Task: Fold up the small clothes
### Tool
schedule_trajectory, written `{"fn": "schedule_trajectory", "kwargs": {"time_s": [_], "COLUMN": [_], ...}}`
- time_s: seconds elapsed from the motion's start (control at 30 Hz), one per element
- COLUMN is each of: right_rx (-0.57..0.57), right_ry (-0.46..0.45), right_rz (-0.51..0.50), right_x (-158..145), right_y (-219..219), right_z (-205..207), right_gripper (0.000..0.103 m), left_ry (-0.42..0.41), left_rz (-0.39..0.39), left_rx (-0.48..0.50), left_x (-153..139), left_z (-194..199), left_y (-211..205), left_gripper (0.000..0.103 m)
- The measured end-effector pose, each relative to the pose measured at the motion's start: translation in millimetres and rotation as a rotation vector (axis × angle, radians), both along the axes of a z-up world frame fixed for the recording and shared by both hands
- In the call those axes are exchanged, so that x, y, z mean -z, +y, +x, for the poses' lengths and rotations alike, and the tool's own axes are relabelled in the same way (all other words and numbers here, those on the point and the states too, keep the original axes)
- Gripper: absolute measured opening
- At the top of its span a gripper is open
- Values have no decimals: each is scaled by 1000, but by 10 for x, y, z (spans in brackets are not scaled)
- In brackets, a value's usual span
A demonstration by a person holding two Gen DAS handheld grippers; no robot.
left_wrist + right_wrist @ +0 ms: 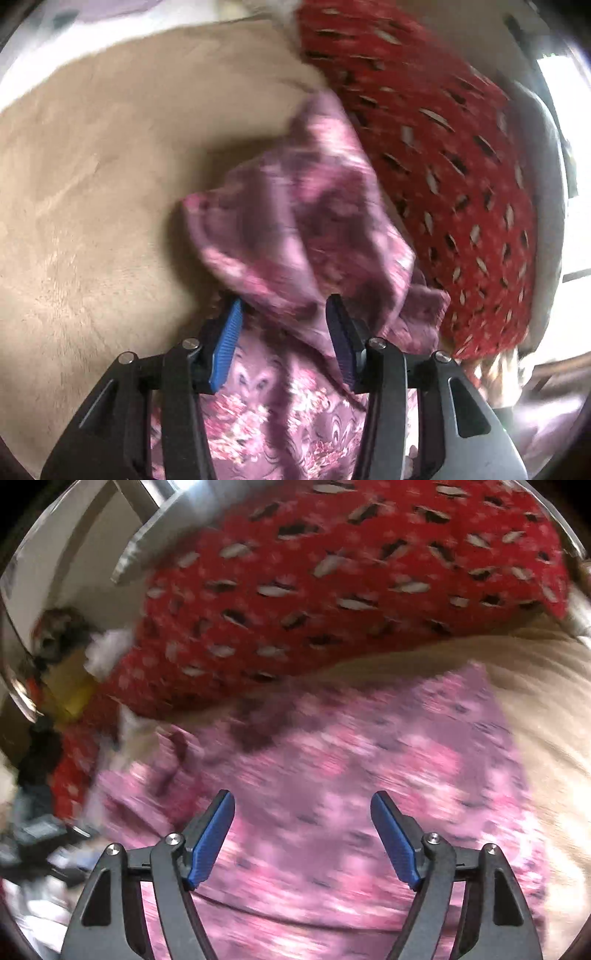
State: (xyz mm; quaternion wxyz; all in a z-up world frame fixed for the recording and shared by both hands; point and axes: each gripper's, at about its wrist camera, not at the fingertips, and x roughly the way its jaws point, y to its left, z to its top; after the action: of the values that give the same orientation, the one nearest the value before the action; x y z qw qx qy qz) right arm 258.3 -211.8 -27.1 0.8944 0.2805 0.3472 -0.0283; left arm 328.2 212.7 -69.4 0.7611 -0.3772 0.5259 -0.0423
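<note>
My left gripper (282,314) has its blue-padded jaws spread apart, with a raised fold of the soft mauve-and-pink floral cloth (295,229) standing up between and just beyond them; whether either pad actually touches the fabric I cannot tell through the blur. My right gripper (303,812) is also spread wide and grips nothing, hovering over a flatter stretch of the same floral cloth (332,775). The garment lies on the plush beige blanket (92,184), close against a red cushion patterned with small white and black dashes (443,147), and part of it seems tucked under that cushion's edge. I judge I am at the start of a fold, getting hold of the cloth. To do this well I should close the left pads squarely on the raised ridge, near an edge or corner instead of mid-bunch, so only one layer comes up. The right should take a matching edge, and both should draw the fabric away from the cushion onto open blanket before laying it flat. The cloth looks thin and slippery, so a shallow pinch may slide off.
</note>
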Motion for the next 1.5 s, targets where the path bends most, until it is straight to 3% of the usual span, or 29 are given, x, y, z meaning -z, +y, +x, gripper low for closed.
{"fn": "schedule_trajectory", "kwargs": {"time_s": [0.13, 0.23, 0.27, 0.3, 0.33, 0.37, 0.53, 0.63, 0.73, 0.9, 1.03, 1.13, 1.17, 1.2, 1.23, 1.27, 1.4, 1.5], "right_rx": [-88, -110, -106, -102, -108, -119, -48, 37, 111, 190, 220, 204, 199, 185, 167, 154, 156, 168], "right_ry": [9, 78, 103, 129, 144, 147, 36, 16, 23, 112, 74, 84, 99, 111, 102, 59, -96, -57], "right_rz": [1, -16, -18, -28, -27, 0, 89, 145, 178, 219, 281, 279, 263, 241, 233, 246, 260, 236], "right_x": [-120, 10, 77, 127, 162, 181, 66, 60, 141, 470, 486, 472, 465, 444, 394, 297, -17, 61], "right_y": [361, 594, 619, 636, 631, 602, 78, -316, -648, -976, -1051, -1044, -1029, -1019, -1022, -1047, -1170, -1205], "right_z": [376, 635, 707, 769, 804, 801, 378, 25, -292, -585, -701, -619, -577, -523, -499, -514, -712, -814], "right_gripper": [78, 78, 73, 64, 24, 8, 7, 7, 7, 7, 16, 31, 30, 26, 9, 6, 6, 6], "left_ry": [5, -2, -5, -7, -9, -14, -36, -43, -41, -23, -19, -10, 2, 1, -6, -9, -43, -34], "left_rz": [-25, -25, -27, -32, -36, -42, -58, -58, -59, -63, -107, -123, -118, -120, -121, -127, -89, -66], "left_rx": [1, 6, 9, 12, 15, 21, 41, 35, 30, 23, 9, -10, -28, -39, -39, -32, -57, -47], "left_x": [94, 118, 113, 108, 116, 98, 117, 108, 99, 87, 88, 108, 116, 111, 93, 77, -29, 43], "left_z": [4, 30, 36, 39, 23, 8, -24, -53, -58, -22, -2, 19, 57, 98, 128, 150, 78, -61], "left_y": [-26, -81, -83, -80, -37, 2, 50, 17, -30, -126, -180, -231, -253, -270, -279, -282, -197, -179], "left_gripper": [45, 45, 45, 45, 45, 45, 47, 50, 56, 57, 57, 62, 60, 40, 21, 2, 2, 2]}}
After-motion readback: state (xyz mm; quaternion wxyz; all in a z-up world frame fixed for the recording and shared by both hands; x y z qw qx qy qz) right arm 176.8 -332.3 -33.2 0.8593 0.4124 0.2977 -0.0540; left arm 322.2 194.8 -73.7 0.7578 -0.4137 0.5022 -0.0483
